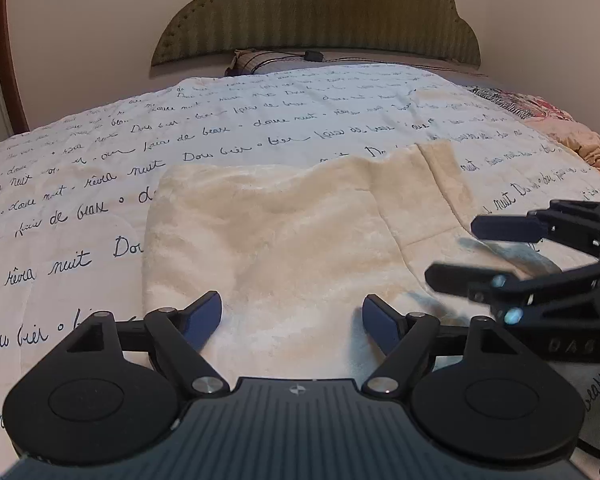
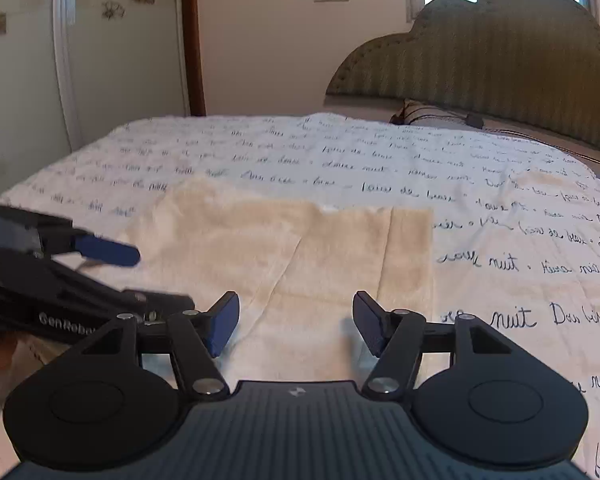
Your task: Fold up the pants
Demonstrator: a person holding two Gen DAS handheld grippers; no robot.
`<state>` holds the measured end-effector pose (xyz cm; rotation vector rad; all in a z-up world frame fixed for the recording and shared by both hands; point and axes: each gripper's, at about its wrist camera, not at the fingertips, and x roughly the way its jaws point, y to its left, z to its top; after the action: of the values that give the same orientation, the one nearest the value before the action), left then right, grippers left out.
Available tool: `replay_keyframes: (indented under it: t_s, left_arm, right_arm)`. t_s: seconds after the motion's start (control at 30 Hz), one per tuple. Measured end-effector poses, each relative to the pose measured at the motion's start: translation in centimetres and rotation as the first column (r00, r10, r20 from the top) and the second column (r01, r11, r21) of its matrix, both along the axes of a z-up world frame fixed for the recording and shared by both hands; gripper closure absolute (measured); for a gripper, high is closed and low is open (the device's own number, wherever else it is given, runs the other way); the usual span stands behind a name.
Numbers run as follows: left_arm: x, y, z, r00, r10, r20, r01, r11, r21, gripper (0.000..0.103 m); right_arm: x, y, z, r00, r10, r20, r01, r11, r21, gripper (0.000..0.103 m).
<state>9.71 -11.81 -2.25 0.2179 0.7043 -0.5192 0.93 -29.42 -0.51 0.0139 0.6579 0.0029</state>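
1. Pants (image 1: 284,232): a cream, plush garment lies flat on the bed, in the centre of the left wrist view. It looks folded into a broad block, with a narrower panel running to its upper right edge. In the right wrist view the same pants (image 2: 300,248) sit centre frame, with a seam running diagonally across them.
2. Left hand-held gripper (image 1: 292,318): jaws stand wide apart over the near edge of the pants. Nothing lies between the blue pads; whether the tips touch the cloth cannot be told. In the right wrist view it enters from the left edge (image 2: 140,280), slightly blurred, one blue finger over the left part of the pants.
3. Right hand-held gripper (image 2: 296,322): jaws stand wide apart over the near edge of the pants, nothing gripped. In the left wrist view it enters at the lower right (image 1: 452,252), blurred, its fingers spread above the right part of the garment.
4. Bedspread (image 1: 100,184): white, printed with cursive script, covers the bed under the pants.
5. Headboard (image 1: 316,12): padded, olive, scalloped, upper centre against a pale wall.
6. Pillow (image 1: 260,62): striped, at the foot of the headboard.
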Motion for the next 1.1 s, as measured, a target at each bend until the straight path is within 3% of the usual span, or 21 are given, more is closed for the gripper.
replay_keyframes:
  t_s: [0.07, 0.33, 0.47, 0.67, 0.93, 1.1]
  left_arm:
    - [-0.4, -0.1, 0.0, 1.000, 0.001, 0.010, -0.002, 1.000, 0.022, 0.022]
    - [-1.0, 2.1, 0.9, 0.999, 0.040, 0.017, -0.040, 0.999, 0.001, 0.021]
    - [-0.5, 3.0, 1.4, 0.997, 0.078, 0.018, -0.078, 0.997, -0.006, 0.019]
    - [0.3, 4.0, 1.1, 0.993, 0.119, -0.009, -0.119, 0.993, -0.002, 0.018]
    - [1.5, 5.4, 0.2, 0.987, 0.125, -0.098, -0.131, 0.990, -0.060, 0.012]
    - [3.1, 6.9, -1.0, 0.964, 0.033, -0.263, -0.092, 0.972, -0.218, 0.009]
  right_arm:
    - [0.0, 0.3, -1.2, 0.999, 0.027, -0.022, -0.028, 0.999, -0.046, 0.038]
    - [-1.4, -2.8, 0.3, 0.999, -0.040, 0.019, 0.038, 0.998, 0.053, 0.037]
    - [-1.7, -5.6, -0.3, 0.994, -0.113, -0.006, 0.113, 0.989, 0.091, 0.037]
    - [-1.7, -7.5, -1.4, 0.992, -0.119, -0.028, 0.123, 0.970, 0.211, 0.036]
    - [-1.5, -8.8, -1.7, 0.995, -0.095, -0.041, 0.103, 0.944, 0.314, 0.035]
    - [-1.1, -10.1, -2.1, 0.997, -0.044, -0.070, 0.067, 0.925, 0.373, 0.035]
